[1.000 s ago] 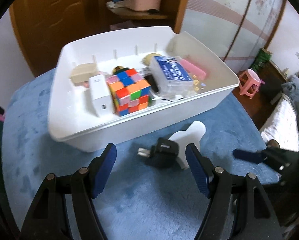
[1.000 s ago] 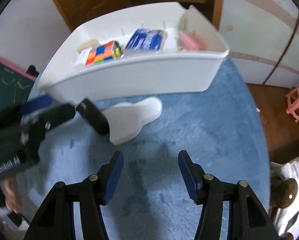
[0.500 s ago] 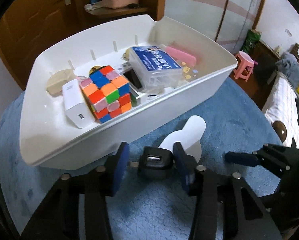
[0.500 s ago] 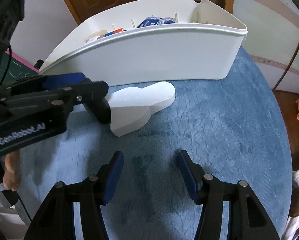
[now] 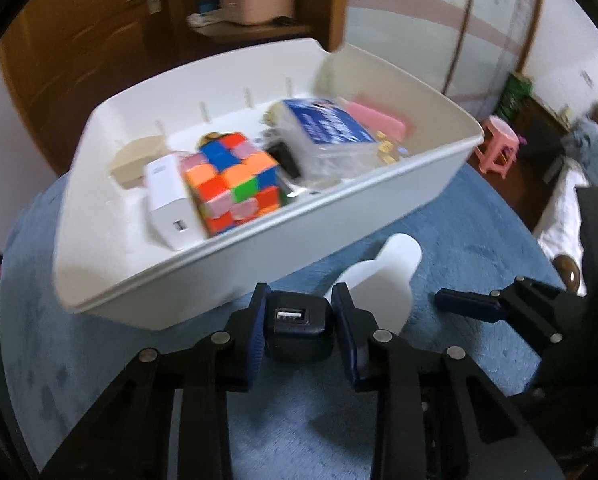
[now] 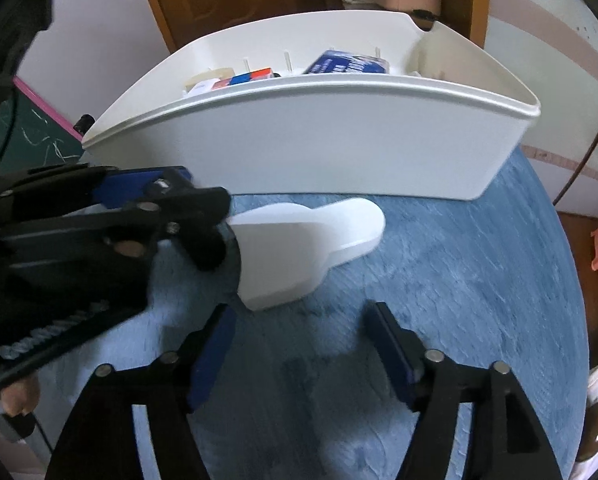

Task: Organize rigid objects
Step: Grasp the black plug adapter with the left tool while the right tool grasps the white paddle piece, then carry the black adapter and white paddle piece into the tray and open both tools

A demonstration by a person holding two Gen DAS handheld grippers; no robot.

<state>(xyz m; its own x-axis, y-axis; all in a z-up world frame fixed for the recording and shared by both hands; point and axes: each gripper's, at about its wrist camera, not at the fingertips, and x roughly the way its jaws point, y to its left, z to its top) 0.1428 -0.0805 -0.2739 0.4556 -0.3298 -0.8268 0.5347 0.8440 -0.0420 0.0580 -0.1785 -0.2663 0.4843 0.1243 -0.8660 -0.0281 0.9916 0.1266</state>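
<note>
My left gripper (image 5: 300,328) is shut on a black USB charger (image 5: 299,328), held just in front of the white bin (image 5: 259,248) and a little above the blue cloth. The bin holds a colour cube (image 5: 235,188), a white charger (image 5: 169,208), a clear box with a blue label (image 5: 327,132) and a pink block (image 5: 375,118). A white scoop-shaped piece (image 6: 299,248) lies on the cloth before the bin. My right gripper (image 6: 299,348) is open and empty, just short of the scoop. The left gripper (image 6: 195,216) shows at the scoop's left end.
The table has a blue cloth (image 6: 459,320) and a round edge at the right. A wooden door (image 5: 79,60) and a shelf with a pink basket (image 5: 259,0) stand behind. A pink stool (image 5: 499,144) is on the floor at the right.
My left gripper closed on the black charger and lifted it off the cloth. My right gripper moved closer to the white scoop, still open.
</note>
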